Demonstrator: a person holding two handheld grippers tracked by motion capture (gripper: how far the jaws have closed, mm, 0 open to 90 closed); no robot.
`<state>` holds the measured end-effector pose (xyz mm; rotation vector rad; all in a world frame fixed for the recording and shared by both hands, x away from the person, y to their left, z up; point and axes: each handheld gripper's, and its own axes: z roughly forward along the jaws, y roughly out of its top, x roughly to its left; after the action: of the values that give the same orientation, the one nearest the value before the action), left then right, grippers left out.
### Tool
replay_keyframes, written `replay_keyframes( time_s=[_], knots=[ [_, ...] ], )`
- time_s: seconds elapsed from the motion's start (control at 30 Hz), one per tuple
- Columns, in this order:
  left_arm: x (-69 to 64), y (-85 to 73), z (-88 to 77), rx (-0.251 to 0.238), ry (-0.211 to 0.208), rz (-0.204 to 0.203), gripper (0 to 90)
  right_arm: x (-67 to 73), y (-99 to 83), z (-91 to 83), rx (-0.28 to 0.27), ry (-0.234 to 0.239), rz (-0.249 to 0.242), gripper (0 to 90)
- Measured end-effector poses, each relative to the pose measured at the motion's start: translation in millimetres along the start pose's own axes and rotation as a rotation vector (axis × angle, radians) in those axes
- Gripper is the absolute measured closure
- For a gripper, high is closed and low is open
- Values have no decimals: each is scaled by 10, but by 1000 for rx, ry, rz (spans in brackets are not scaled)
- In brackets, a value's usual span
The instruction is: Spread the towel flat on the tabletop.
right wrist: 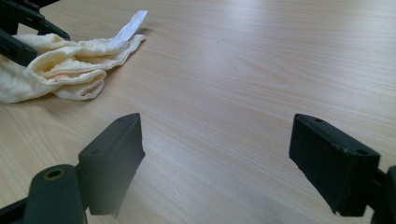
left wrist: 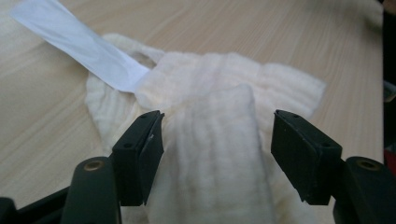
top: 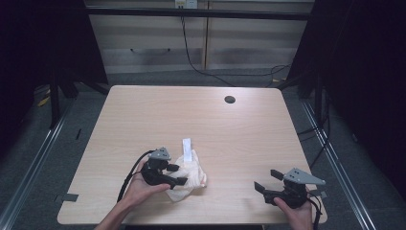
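Pale wooden bench (top: 230,129) carries a crumpled cream cloth (top: 190,175) near its front edge, a white label strip (top: 187,147) jutting from the cloth's far side. Over the cloth, the left claw (top: 176,174) gapes, a fold between its jaws untouched. Well right of the cloth, the right claw (top: 266,180) stands wide, holding nothing.

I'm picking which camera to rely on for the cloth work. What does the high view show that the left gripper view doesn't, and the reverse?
The high view takes in the whole table with its round cable hole, the right gripper near the front right corner, and the floor beyond.

The left gripper view shows up close the left gripper, jaws open, with a ribbed fold of cloth between them, not pressed.

Both show the cream cloth, its white label strip and the wood tabletop.
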<state>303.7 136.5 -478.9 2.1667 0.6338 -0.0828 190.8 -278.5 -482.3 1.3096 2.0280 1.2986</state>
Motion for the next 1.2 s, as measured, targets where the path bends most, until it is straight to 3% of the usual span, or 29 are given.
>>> replay_keyframes(
  time_s=[0.03, 0.07, 0.17, 0.2, 0.27, 0.37, 0.43, 0.6, 0.67, 0.73, 0.93, 1.03, 1.2],
  knots=[
    [0, 0, 0, 0, 0, 0, 334, 0, 0, 0, 0, 0, 0, 174],
    [-5, 30, -89, -39, -19, -4, 328, 2, 0, -13, -1, -3, -2, 174],
    [13, 83, -166, -58, -9, -2, 307, 2, -1, -20, -8, -1, 2, 174],
    [58, 151, -224, -99, -29, -24, 345, 0, -1, -19, -8, -3, 3, 174],
    [94, 228, -235, -100, -31, -18, 435, -5, 3, -5, -5, -4, 2, 174],
    [137, 300, -200, -96, -24, -14, 473, 1, 12, 7, -5, -4, -5, 174],
    [261, 398, -86, -74, -23, -26, 489, 10, 17, 16, -7, 2, -5, 174],
    [406, 479, 150, -24, -47, -43, 550, 11, 19, 21, -8, 1, -6, 174],
    [417, 465, 252, -6, -32, -47, 563, 16, 17, 10, -8, 3, -6, 174],
    [422, 445, 344, 11, -43, -40, 592, 28, 19, 6, -13, 6, -13, 174],
    [393, 391, 442, 49, -16, -21, 603, 27, 14, 1, -8, 7, -16, 174],
    [371, 322, 485, 73, -3, 5, 582, 13, 13, 4, -6, 6, -12, 174],
    [327, 282, 499, 78, 44, 60, 632, 28, 17, 3, -6, 0, -18, 176]
  ],
)
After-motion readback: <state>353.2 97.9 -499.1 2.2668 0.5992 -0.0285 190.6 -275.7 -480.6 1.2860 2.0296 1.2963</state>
